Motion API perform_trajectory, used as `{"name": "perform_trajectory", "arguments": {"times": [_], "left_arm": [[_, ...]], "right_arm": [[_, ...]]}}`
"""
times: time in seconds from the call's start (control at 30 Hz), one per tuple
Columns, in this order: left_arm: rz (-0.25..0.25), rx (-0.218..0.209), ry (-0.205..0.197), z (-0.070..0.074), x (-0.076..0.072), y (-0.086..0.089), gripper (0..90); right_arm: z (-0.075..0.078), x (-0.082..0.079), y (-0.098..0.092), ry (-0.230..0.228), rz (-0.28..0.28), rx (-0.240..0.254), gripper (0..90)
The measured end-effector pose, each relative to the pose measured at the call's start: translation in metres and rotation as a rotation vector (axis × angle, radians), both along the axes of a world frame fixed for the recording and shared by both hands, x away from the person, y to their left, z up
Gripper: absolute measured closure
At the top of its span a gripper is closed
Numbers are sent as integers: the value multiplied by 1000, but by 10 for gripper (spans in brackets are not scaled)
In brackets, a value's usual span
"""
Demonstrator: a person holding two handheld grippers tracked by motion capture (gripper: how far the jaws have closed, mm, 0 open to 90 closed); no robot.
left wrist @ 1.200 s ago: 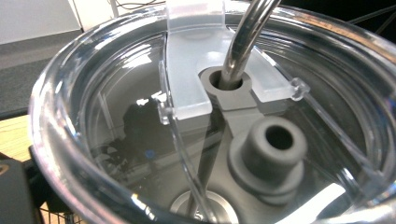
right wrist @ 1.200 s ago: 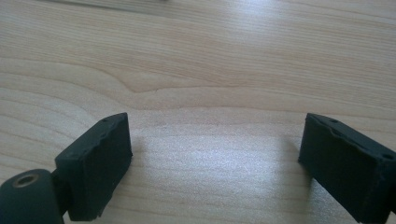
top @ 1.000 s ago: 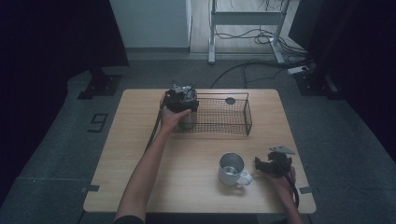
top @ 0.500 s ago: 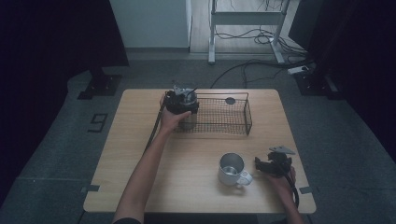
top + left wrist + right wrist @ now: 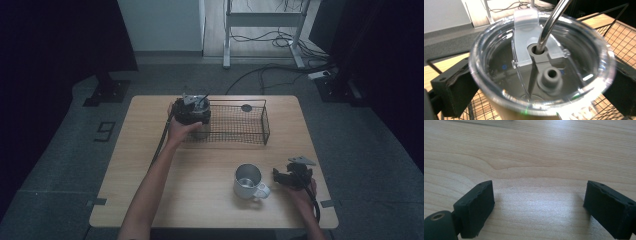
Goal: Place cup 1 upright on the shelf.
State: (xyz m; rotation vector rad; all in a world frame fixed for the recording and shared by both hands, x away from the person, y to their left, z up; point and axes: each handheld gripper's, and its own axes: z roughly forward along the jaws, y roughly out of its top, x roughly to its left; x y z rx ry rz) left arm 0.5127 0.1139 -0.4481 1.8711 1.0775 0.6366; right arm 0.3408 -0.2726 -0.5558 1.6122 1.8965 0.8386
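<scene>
Clear-lidded tumbler (image 5: 541, 62) with a bent metal straw (image 5: 549, 23) through its lid stands at the left end of the black wire basket (image 5: 240, 125) on the far side of the pale wooden table (image 5: 150, 170). Left gripper (image 5: 192, 112) sits over it; its black jaws have just been opening and now stand wide on either side of the lid rim, not pressing on it. Right gripper (image 5: 539, 205) rests near the table's right near corner, jaws spread wide over bare wood with nothing between them. Just left of it stands a white metal mug (image 5: 248, 181), handle turned toward that gripper, well apart from the basket.
</scene>
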Motion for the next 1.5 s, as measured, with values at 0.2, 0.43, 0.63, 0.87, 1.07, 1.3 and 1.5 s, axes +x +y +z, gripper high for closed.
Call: {"name": "perform_trajectory", "arguments": {"times": [0.2,0.43,0.63,0.87,1.07,1.3,1.5], "left_arm": [[-15,-8,-41,12,-14,7,0],[-45,-30,-49,22,-34,17,3],[-59,-36,-47,25,-54,22,11],[-80,-32,-59,22,-80,25,27],[-102,-11,-29,11,-97,23,35],[-114,-20,1,-7,-115,29,46],[-111,-47,26,-26,-131,37,56]], "right_arm": [[0,0,0,1,1,1,91],[0,0,0,1,0,2,91],[0,0,0,1,1,1,91],[0,0,0,1,1,0,91],[0,0,0,2,-2,3,91],[0,0,0,2,-2,1,91],[0,0,0,2,-1,2,91]]}}
